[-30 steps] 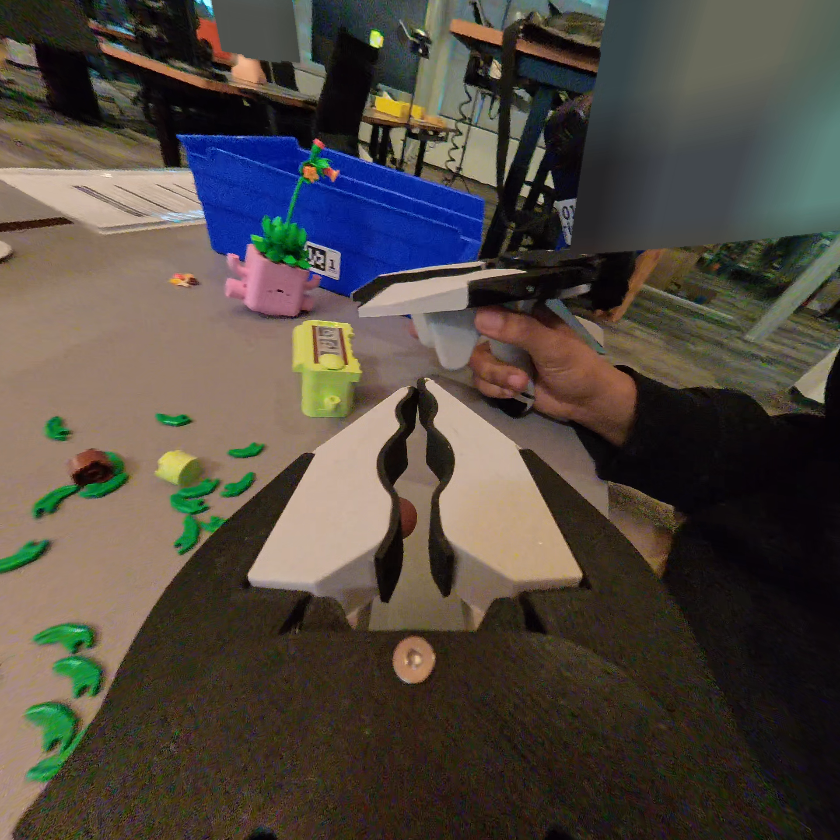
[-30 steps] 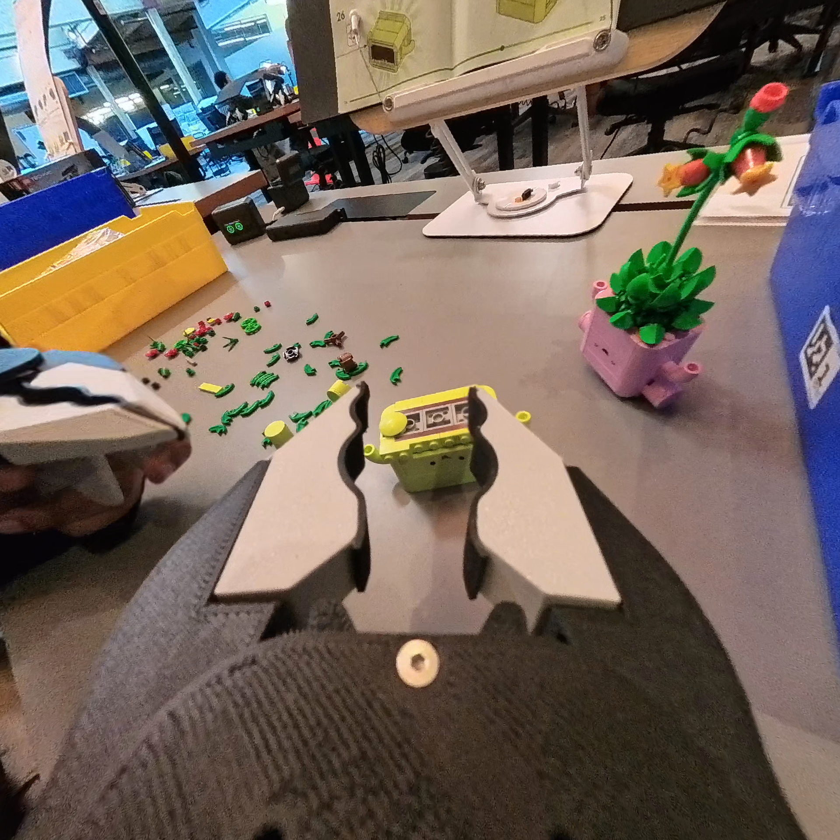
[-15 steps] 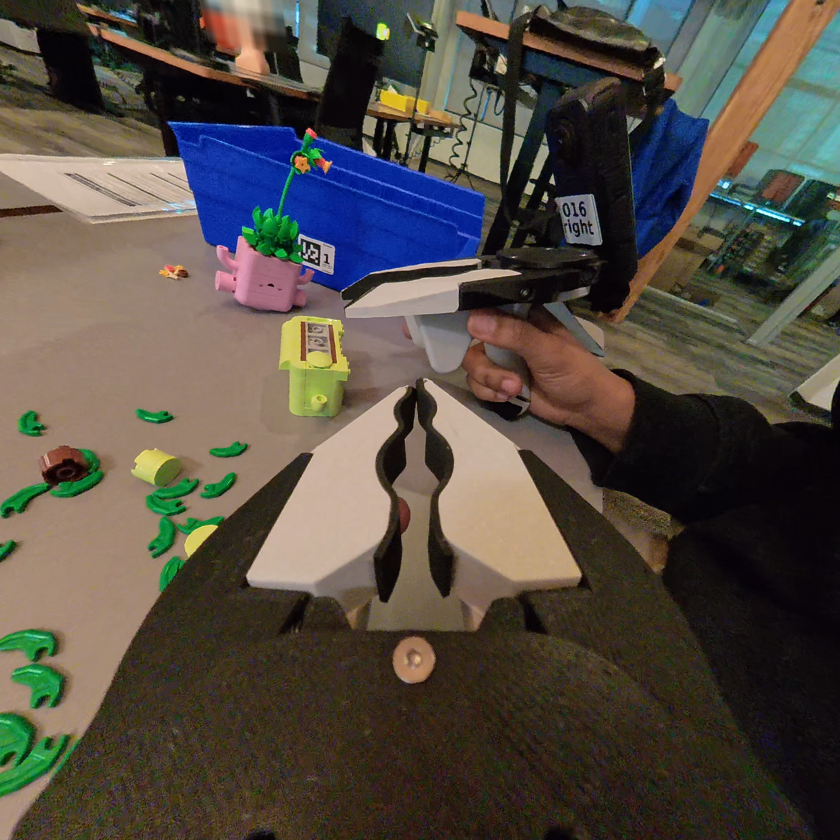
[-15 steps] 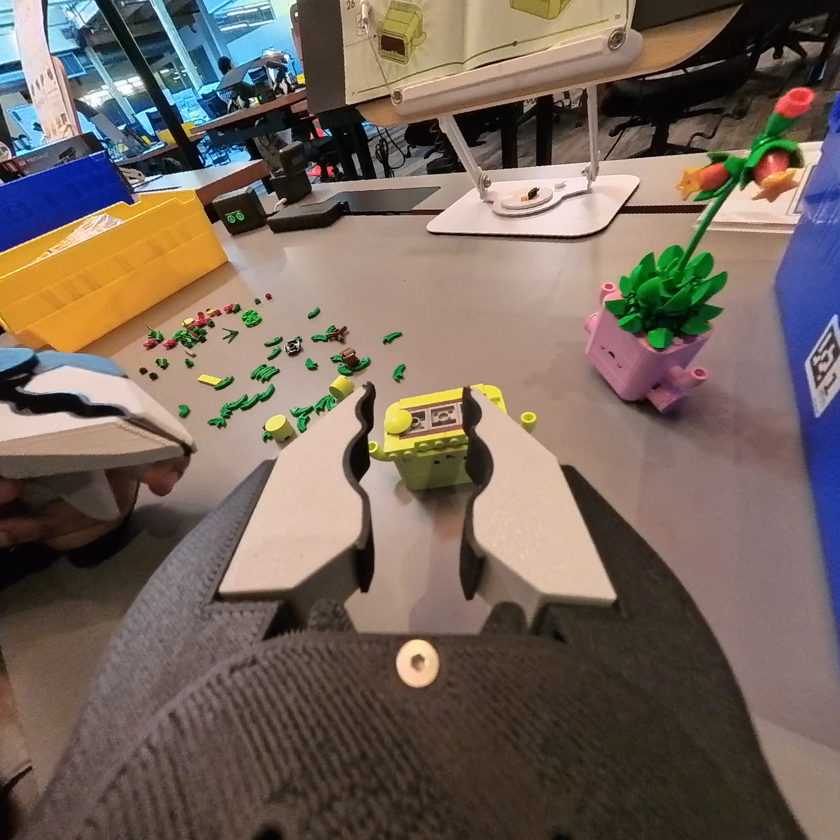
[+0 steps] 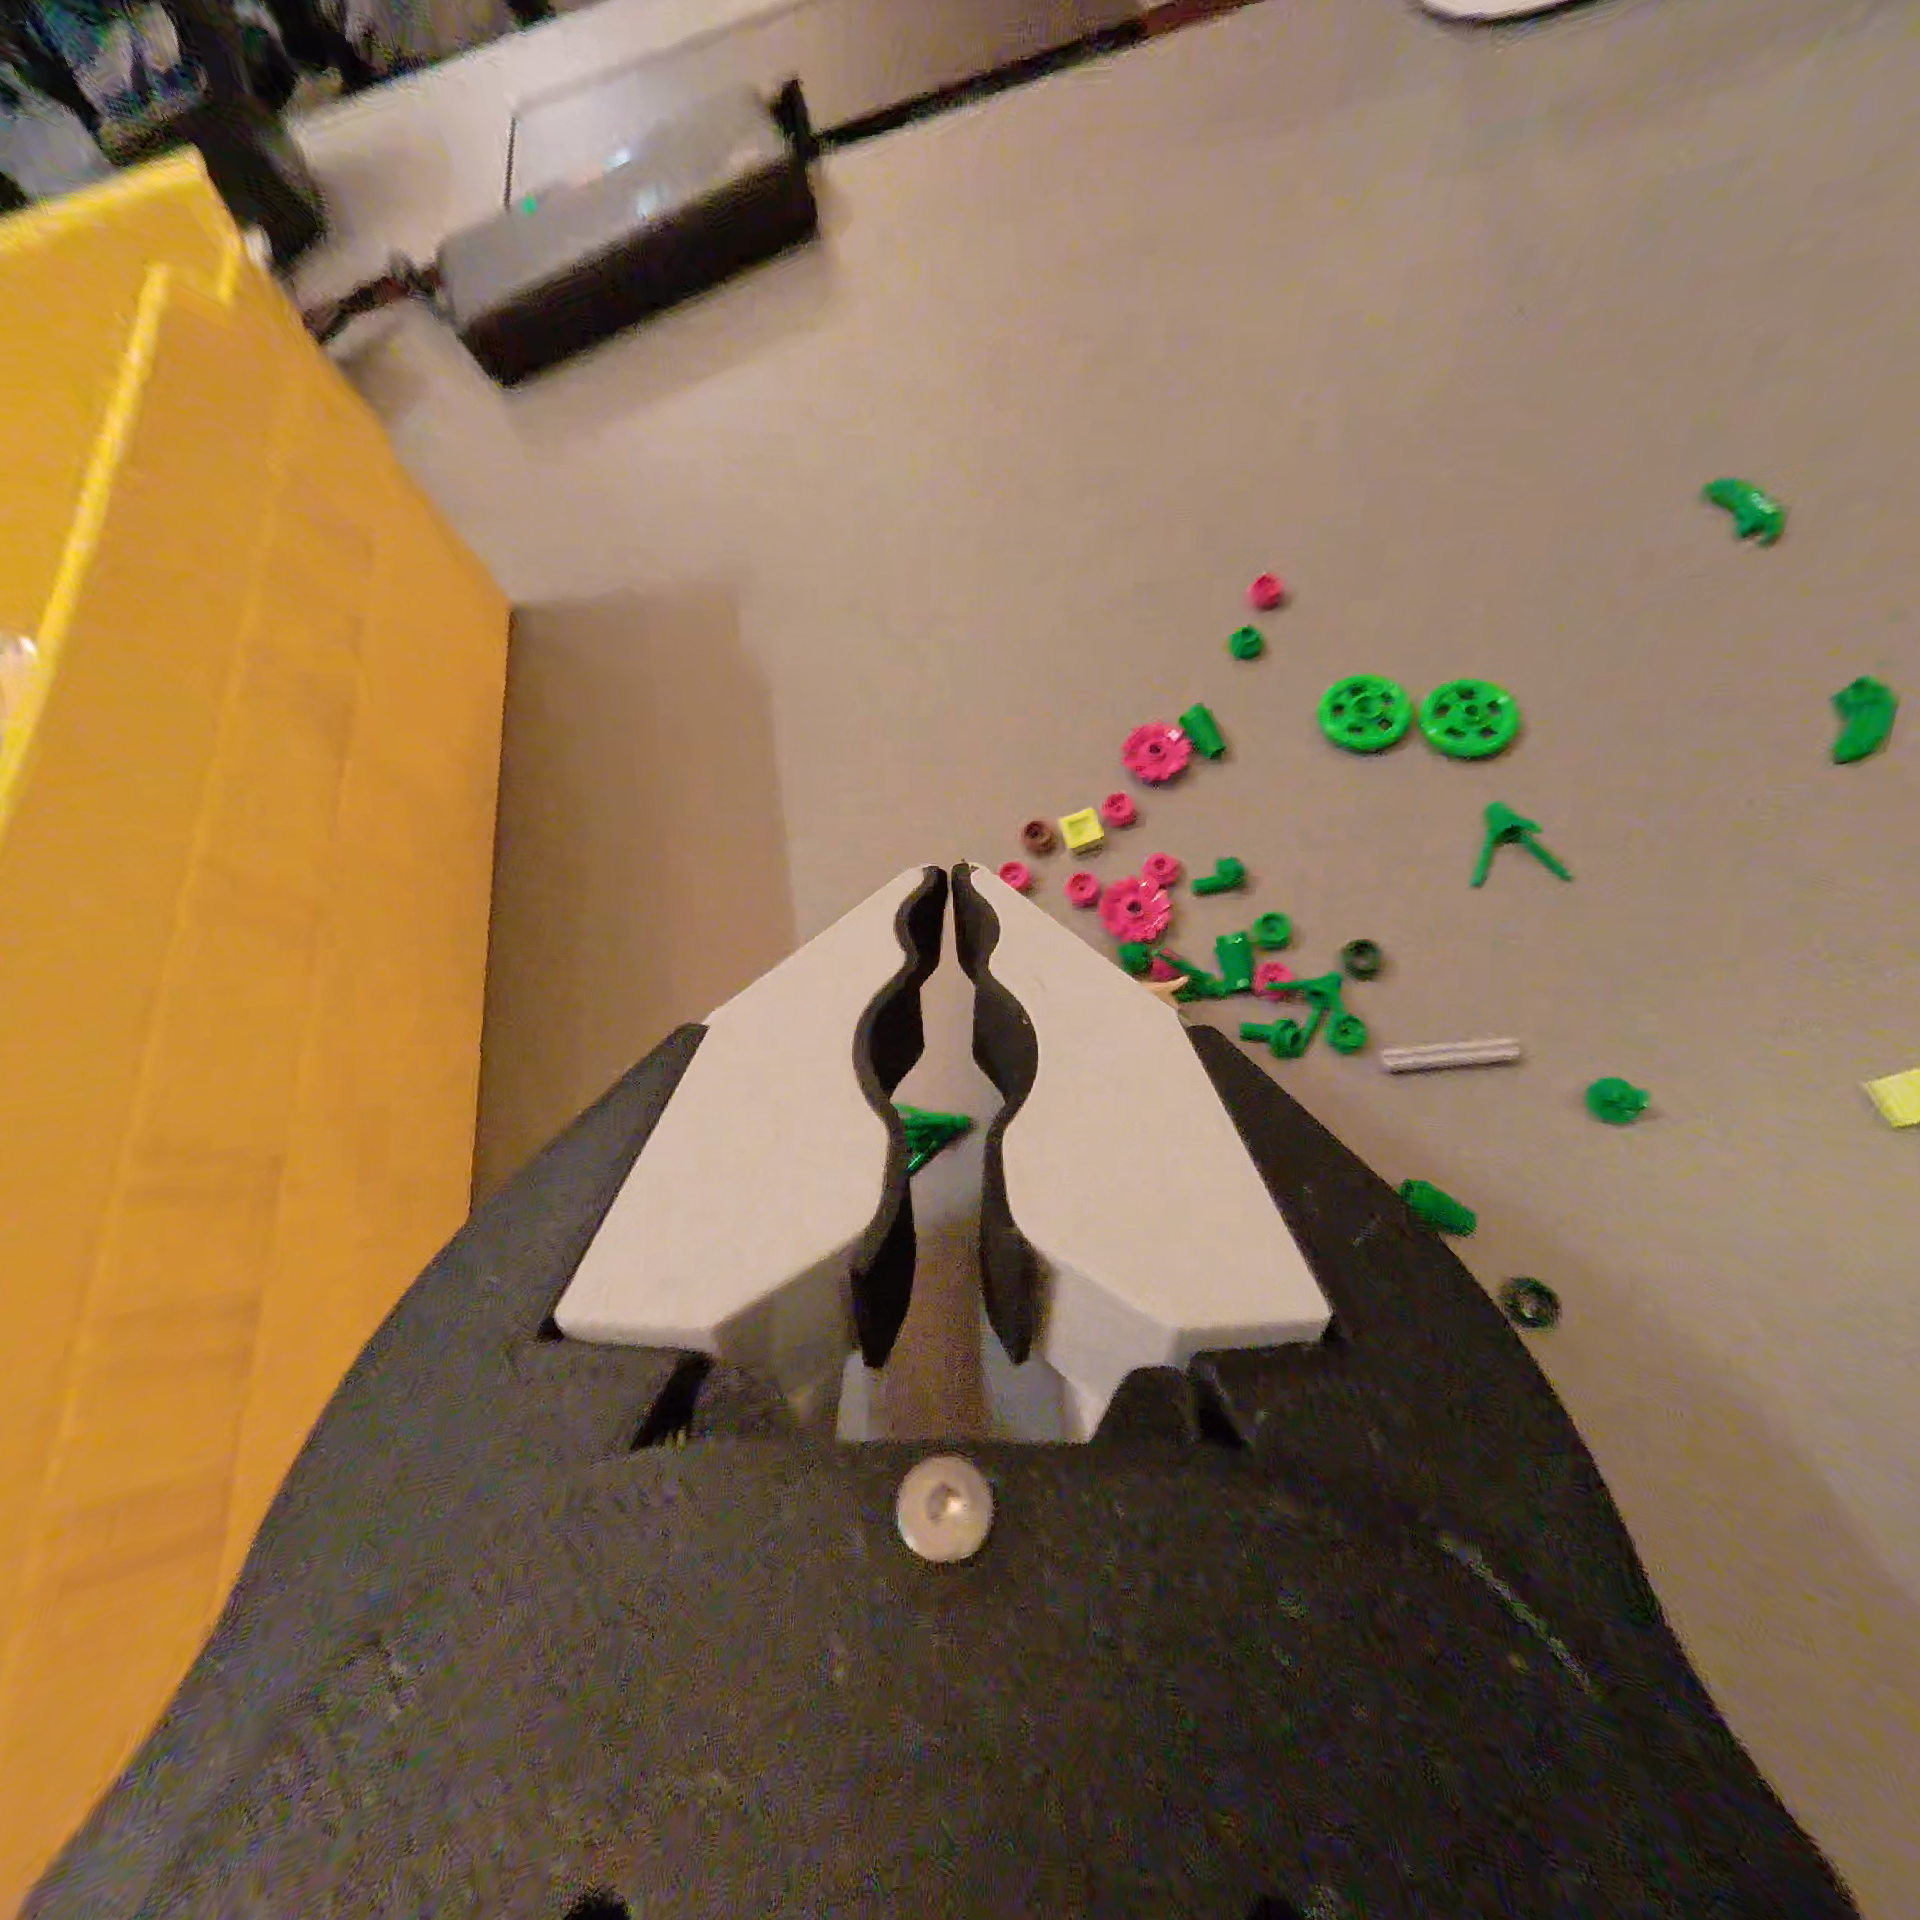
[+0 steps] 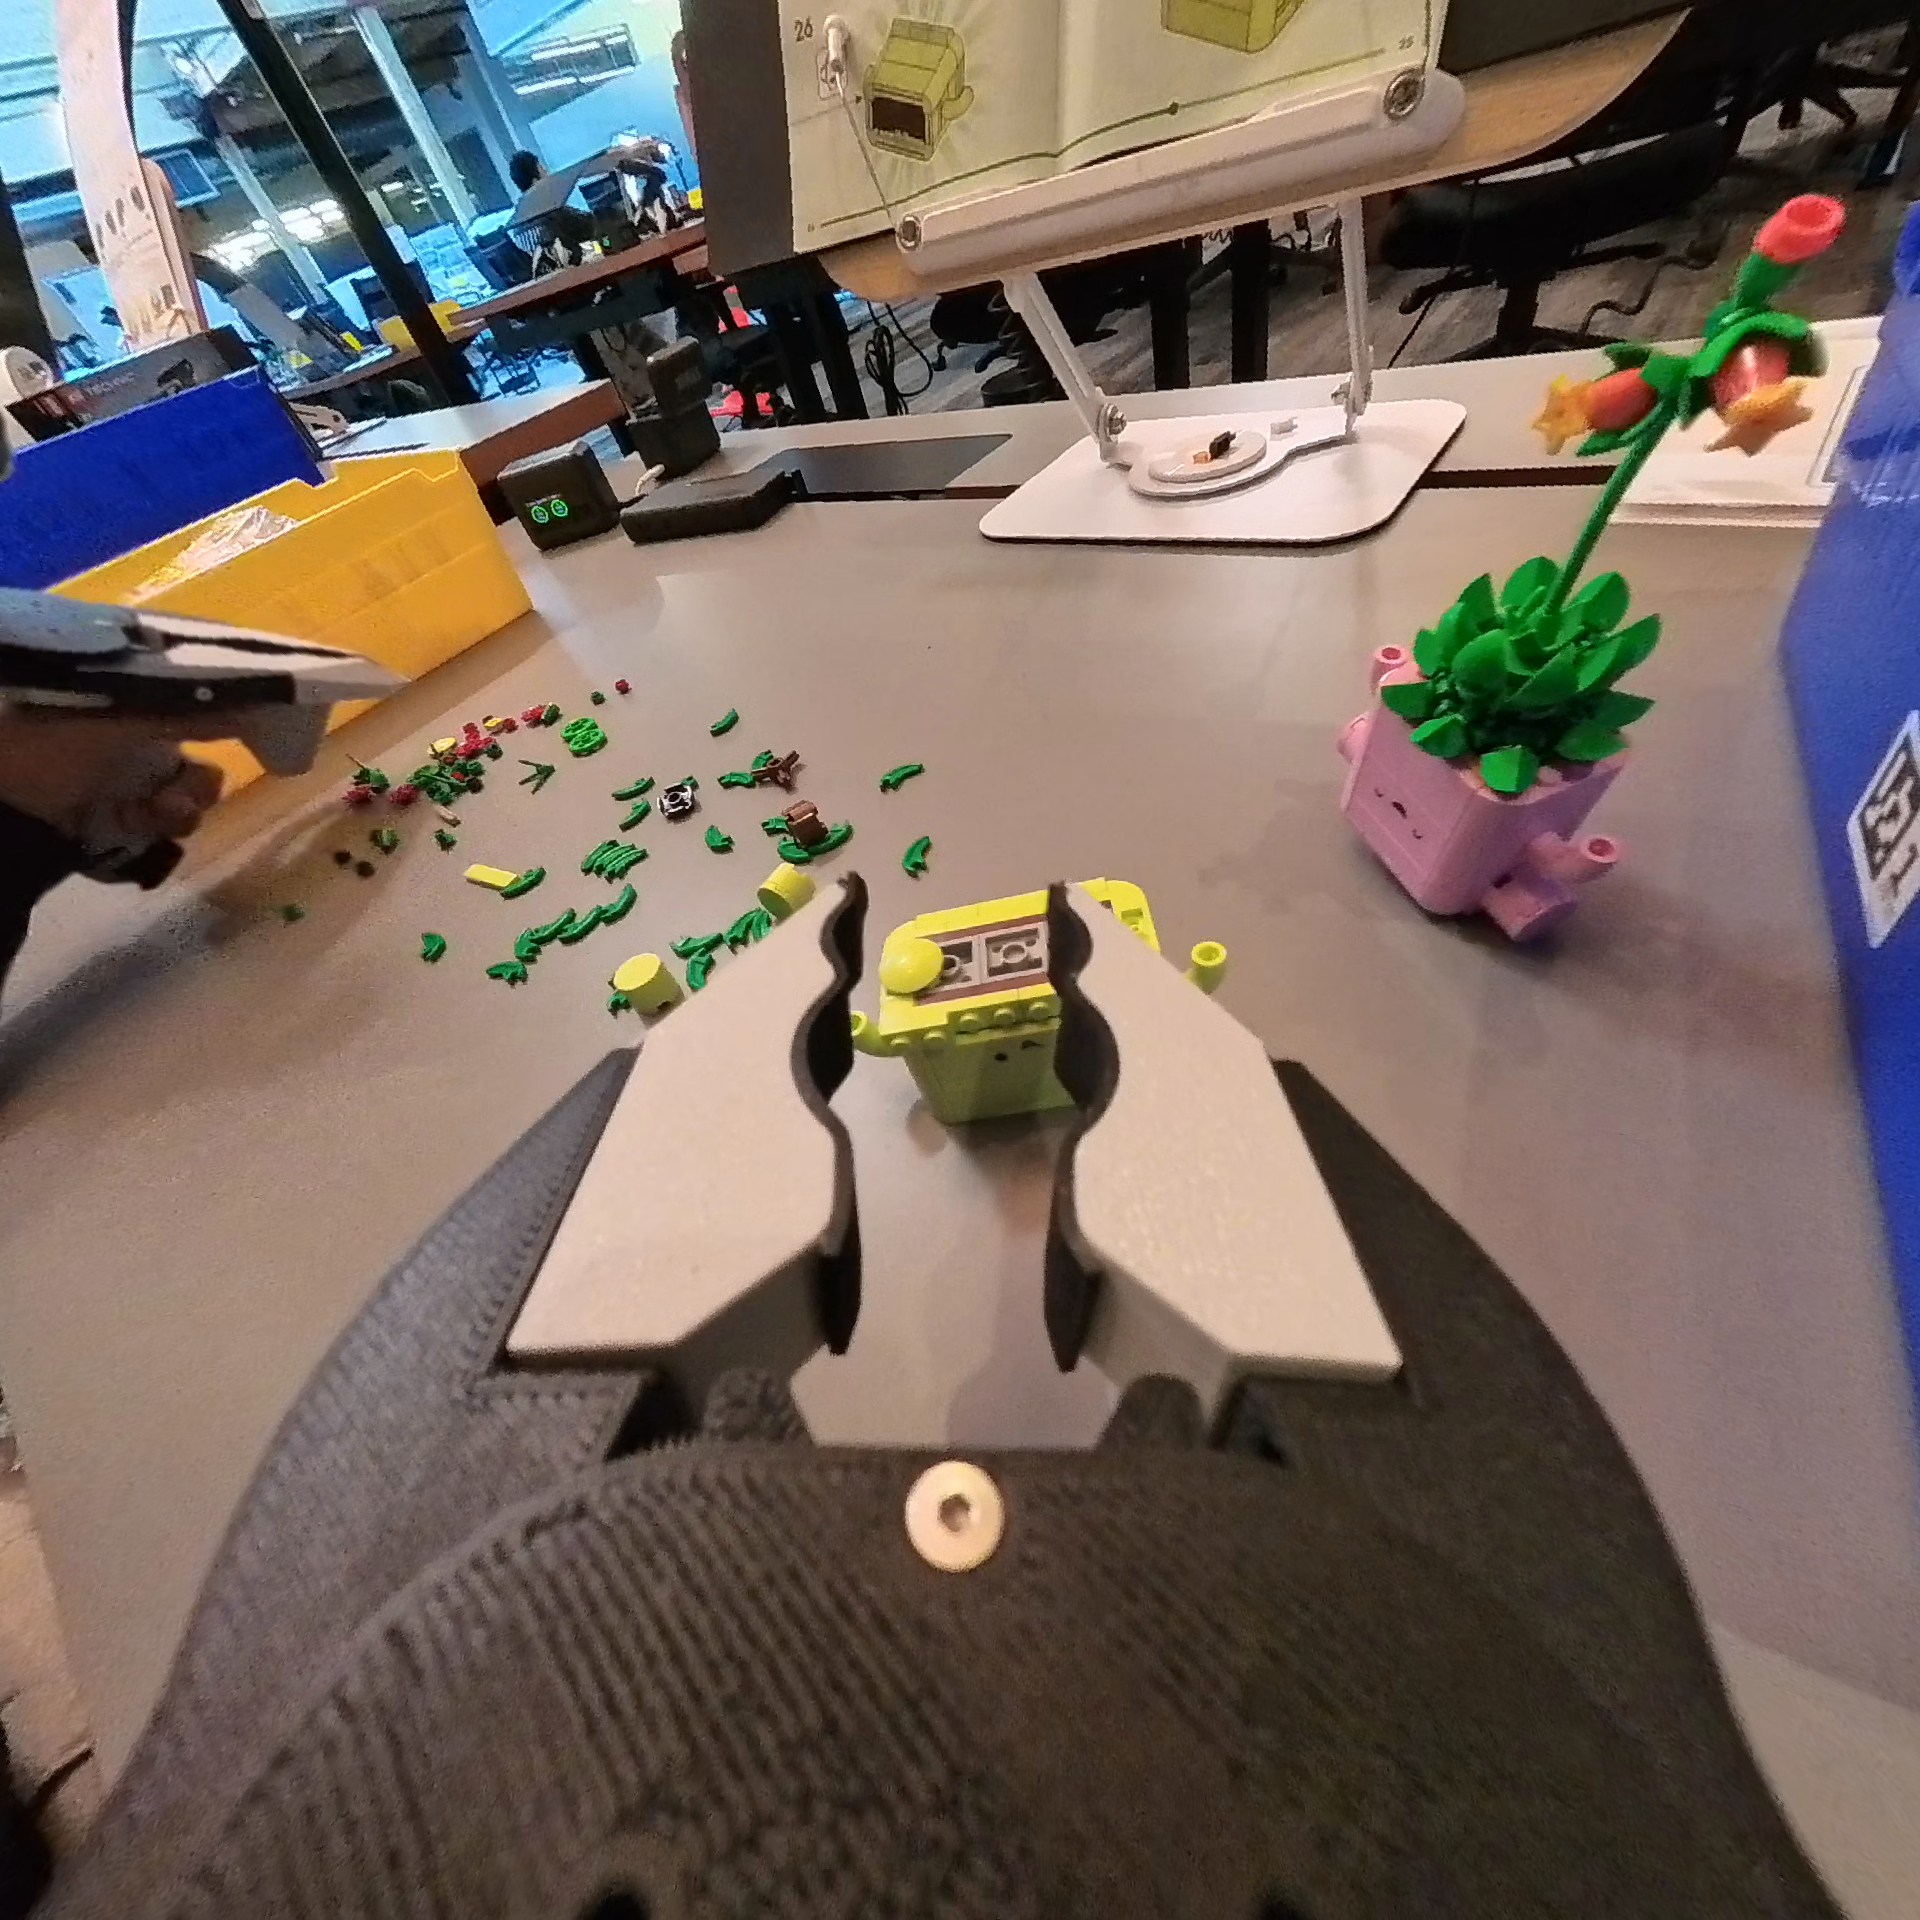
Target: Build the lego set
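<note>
Two grippers: I am holding one in each hand, working over a grey table (image 6: 1195,665).
Left gripper (image 5: 948,883): my fingers are pressing together at the tips, pinching nothing that I can make out; I am hovering over the loose pieces, probably choosing the next part.
Right gripper (image 6: 954,914): my fingers are standing spread, framing the lime-green build (image 6: 982,1023) without touching it; I judge I am waiting here to steady it when a part comes.
Lime-green build: it is standing upright on the table just beyond my right fingertips, its brown top open to receive parts.
Loose pieces (image 5: 1278,883): pink and green bits are lying scattered beside the yellow bin (image 5: 208,831), within my left reach.
Left wrist view only: it is showing the small parts closely, including two green wheels (image 5: 1418,717) and a grey axle (image 5: 1449,1055).
Right wrist view only: it is showing the build, the finished pink pot plant (image 6: 1486,769), the blue bin (image 6: 1860,675), the instruction booklet on its stand (image 6: 1091,94), and my left gripper from the side.
</note>
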Demonstrator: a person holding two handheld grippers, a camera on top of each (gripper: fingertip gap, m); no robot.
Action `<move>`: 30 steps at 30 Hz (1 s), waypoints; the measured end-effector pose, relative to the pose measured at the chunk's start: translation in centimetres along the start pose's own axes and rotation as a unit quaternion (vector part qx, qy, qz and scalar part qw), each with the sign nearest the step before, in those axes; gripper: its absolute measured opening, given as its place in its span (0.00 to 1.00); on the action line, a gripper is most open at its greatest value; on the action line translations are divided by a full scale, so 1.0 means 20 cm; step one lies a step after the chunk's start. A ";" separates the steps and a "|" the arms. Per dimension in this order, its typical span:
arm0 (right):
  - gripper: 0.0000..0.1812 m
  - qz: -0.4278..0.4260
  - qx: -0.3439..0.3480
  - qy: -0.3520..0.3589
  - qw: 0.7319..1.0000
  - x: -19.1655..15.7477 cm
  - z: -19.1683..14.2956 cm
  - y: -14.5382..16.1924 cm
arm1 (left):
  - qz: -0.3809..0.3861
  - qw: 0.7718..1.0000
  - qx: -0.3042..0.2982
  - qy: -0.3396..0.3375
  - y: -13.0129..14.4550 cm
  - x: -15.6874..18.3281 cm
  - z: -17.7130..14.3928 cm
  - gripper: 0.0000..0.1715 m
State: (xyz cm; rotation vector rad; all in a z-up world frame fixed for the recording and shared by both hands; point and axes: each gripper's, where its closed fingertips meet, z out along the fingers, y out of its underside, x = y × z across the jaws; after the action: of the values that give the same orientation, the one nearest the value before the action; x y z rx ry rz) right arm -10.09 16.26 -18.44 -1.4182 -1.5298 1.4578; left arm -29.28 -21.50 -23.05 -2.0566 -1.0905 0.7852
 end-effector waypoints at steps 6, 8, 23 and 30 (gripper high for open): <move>0.19 0.014 -0.010 -0.001 1.000 0.01 0.01 0.01 | -0.064 0.997 -0.029 0.035 0.08 -0.01 0.05 0.15; 0.19 0.018 -0.010 -0.002 1.000 0.02 0.01 0.01 | -0.072 0.996 -0.029 0.043 0.08 0.00 0.04 0.15; 0.19 0.022 0.003 -0.003 1.000 0.02 0.00 0.00 | -0.029 0.997 -0.055 0.048 0.12 0.06 0.06 0.07; 0.19 0.021 0.008 -0.004 1.000 0.02 -0.01 -0.01 | -0.041 0.998 0.000 0.046 0.02 0.05 0.01 0.00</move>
State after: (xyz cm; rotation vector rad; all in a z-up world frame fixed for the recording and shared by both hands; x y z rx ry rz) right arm -10.11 16.70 -18.26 -1.4447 -1.4974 1.4996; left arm -28.85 -20.70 -23.68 -2.0142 -1.1157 0.6434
